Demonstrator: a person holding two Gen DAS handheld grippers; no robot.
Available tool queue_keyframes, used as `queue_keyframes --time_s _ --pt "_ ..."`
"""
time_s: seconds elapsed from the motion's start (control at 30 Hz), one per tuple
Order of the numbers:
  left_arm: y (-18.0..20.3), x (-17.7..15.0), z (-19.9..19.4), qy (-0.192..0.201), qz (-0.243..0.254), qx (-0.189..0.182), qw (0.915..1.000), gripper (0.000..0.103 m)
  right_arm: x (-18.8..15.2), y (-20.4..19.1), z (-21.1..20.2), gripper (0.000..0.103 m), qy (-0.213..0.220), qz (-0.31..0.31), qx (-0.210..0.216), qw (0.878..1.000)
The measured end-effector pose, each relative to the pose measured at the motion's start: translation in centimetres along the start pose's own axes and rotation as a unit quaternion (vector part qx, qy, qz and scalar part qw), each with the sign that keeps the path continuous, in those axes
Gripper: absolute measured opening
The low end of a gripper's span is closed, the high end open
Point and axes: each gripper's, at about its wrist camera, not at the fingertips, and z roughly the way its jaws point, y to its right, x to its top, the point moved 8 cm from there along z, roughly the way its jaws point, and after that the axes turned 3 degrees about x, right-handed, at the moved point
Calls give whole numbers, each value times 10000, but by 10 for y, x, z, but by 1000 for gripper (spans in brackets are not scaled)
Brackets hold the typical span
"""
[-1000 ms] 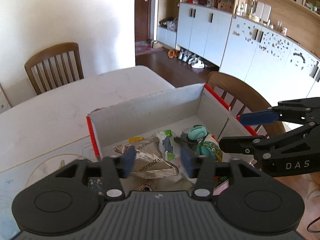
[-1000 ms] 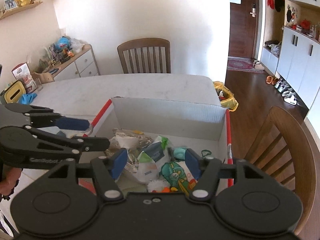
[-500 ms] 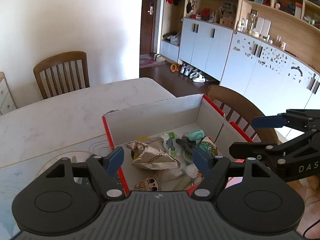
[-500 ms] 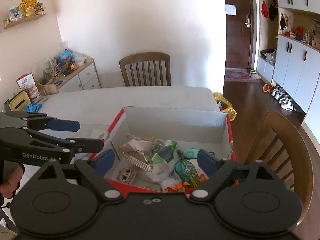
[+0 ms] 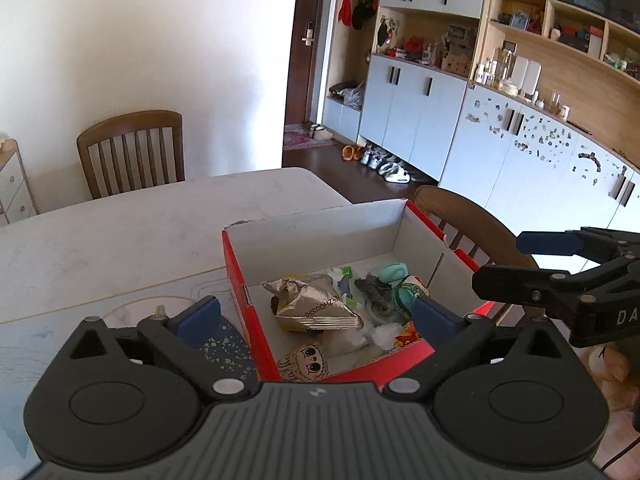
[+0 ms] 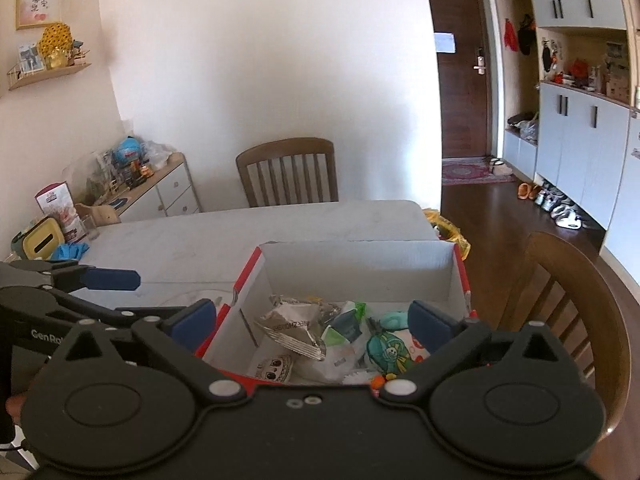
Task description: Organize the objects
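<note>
The red-and-white cardboard box (image 5: 316,236) sits open on the pale counter (image 5: 120,240), close to the counter's right-hand edge, where a wooden chair (image 5: 472,220) backs up just beside the box's far right wall. Inside, the snacks and toys lie in a loose heap toward the near end: a silver foil packet (image 5: 316,304) on top at the centre, a cartoon-face packet (image 5: 306,362) against the near wall, and a teal toy (image 5: 394,272) to the right. The far part of the box floor is bare white card.

The left hand-held gripper (image 5: 316,316) hovers above the box's near left corner with its blue-padded fingers spread wide and nothing between them; its left finger is over the counter outside the box, its right finger over the contents. The right hand-held gripper (image 6: 312,318) hangs above the near wall, likewise spread wide and holding nothing, its fingers framing the heap.

Beyond the box, the counter stretches bare to a second chair (image 6: 288,172) at its far edge. To the left the counter runs to a cluttered sideboard (image 6: 160,192).
</note>
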Motion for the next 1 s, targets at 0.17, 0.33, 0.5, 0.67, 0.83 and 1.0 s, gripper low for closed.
queue_keyframes --time_s 0.17,0.33,0.5,0.67,0.83,1.0 --pt "0 -5 -6 29 -17 -11 10000 103 -7 -4 -8 102 96 59 -138 9998" --pt "4 -5 -13 117 22 -105 9999 103 -15 -6 -14 102 192 141 -290 9993" --pt "5 -6 -17 197 26 -115 9997 103 -20 -9 -18 102 207 161 -337 9991" --pt "3 -6 -18 222 1 -105 9997 103 -20 -8 -21 102 239 226 -372 9988" --pt "1 -6 -19 250 7 -68 9997 103 -20 -8 -22 102 264 293 -417 9984" --pt "-3 -5 -19 263 36 13 9996 103 -21 -8 -19 102 230 396 -435 9980"
